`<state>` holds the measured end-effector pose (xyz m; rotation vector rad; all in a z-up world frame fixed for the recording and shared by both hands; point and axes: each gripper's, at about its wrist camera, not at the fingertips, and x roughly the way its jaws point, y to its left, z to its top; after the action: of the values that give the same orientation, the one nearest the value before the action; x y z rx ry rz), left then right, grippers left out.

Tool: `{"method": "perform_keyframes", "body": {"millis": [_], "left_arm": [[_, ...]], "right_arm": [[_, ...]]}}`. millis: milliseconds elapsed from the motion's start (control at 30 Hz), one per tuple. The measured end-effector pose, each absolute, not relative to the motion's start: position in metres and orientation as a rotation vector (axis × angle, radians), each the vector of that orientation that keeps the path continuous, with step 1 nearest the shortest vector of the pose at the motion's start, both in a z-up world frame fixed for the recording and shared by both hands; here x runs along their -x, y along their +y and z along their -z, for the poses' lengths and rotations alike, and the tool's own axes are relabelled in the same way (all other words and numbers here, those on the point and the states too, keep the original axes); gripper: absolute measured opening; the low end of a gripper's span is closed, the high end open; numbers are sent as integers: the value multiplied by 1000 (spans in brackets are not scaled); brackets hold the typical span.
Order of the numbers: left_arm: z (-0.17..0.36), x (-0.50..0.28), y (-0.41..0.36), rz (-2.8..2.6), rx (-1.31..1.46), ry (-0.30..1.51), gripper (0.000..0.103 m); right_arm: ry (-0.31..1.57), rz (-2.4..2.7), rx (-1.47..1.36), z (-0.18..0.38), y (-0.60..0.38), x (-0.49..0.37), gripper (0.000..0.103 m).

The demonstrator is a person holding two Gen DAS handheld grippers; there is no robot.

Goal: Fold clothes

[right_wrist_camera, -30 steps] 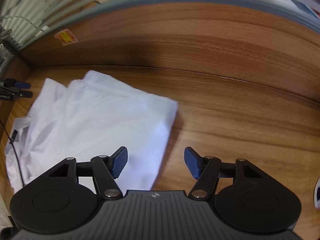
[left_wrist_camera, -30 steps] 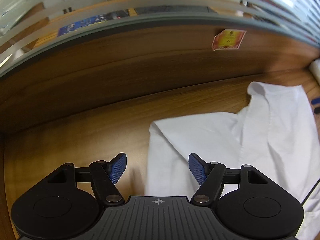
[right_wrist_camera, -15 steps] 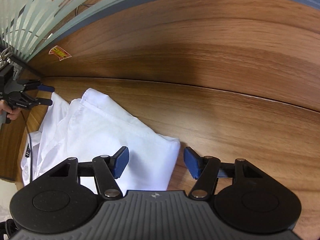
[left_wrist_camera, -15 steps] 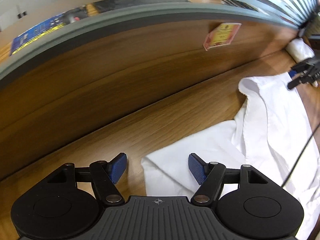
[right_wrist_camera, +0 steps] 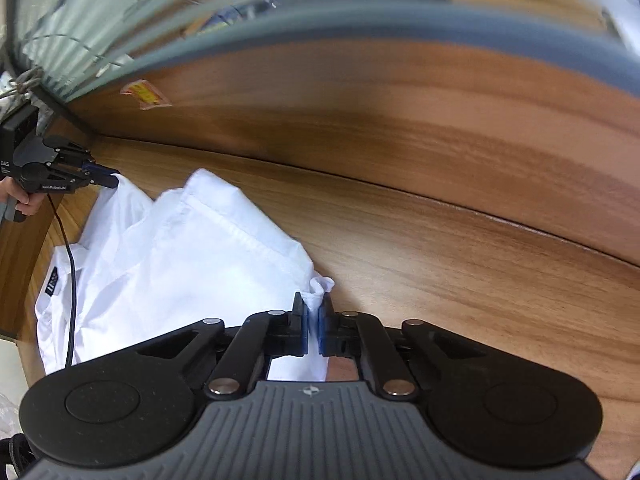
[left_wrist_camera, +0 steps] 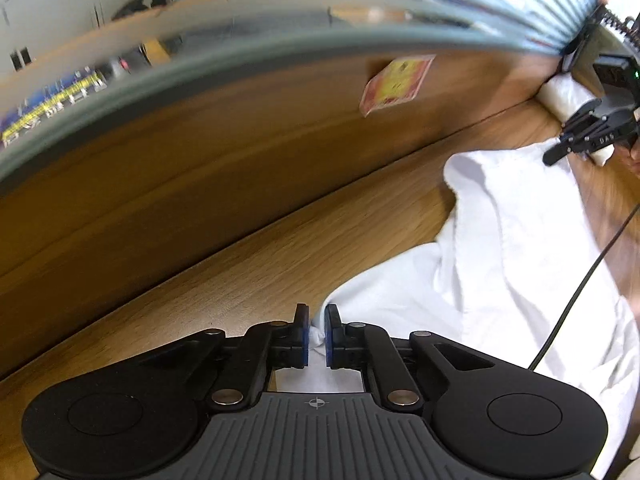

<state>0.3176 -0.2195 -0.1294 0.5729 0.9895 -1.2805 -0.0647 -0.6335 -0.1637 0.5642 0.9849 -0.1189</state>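
A wooden tabletop (left_wrist_camera: 248,264) is bounded at twelve o'clock by an upright wooden panel (left_wrist_camera: 224,148) capped with a grey rim (left_wrist_camera: 256,56). A red-and-yellow sticker (left_wrist_camera: 396,84) is stuck on that panel toward one o'clock. A black cable (right_wrist_camera: 71,280) is draped at nine o'clock.

The left gripper (left_wrist_camera: 316,334) pointed steeply down, its blue pads (left_wrist_camera: 305,336) drawn nearly together on a corner of white cloth (left_wrist_camera: 500,280) — its jaws were closing, the fabric pinched between them. Seen from the right wrist view, that gripper sat at the far left with its tips at the cloth's other corner, a hand (right_wrist_camera: 20,200) wrapped round its handle. The right gripper (right_wrist_camera: 313,328) also tilted steeply down, pads nearly meeting on a bunched fold of the same cloth — clamped tight. From the left wrist view, the right gripper showed at the far right edge, fingers reaching to the cloth's edge.
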Motion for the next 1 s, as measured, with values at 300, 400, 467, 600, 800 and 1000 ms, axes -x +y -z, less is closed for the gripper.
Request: {"method": "perform_keyframes", "body": {"millis": [300,400,467,600,800,1000], "left_arm": [[81,-272,-161,1304,-510,900,7],[72,-252,-139,1296,-493,883,7],[69,-239,-123,1285,-489,876,7],[76,-212,-95,1246,-519,903,6],[102,-188,-67,1145,-521,954,7],[125,-172,-61,1065,-526,972,7]], "right_arm": [[882,127,-403,95,-551,116,3],[866,135,-312,82,-512,136,3],[859,139,-242,77,-482,149,3],[857,120,-105,81,-420,176,3],[915,82,44,123,-349,202,3],[963,116,167,171,-313,203,3]]}}
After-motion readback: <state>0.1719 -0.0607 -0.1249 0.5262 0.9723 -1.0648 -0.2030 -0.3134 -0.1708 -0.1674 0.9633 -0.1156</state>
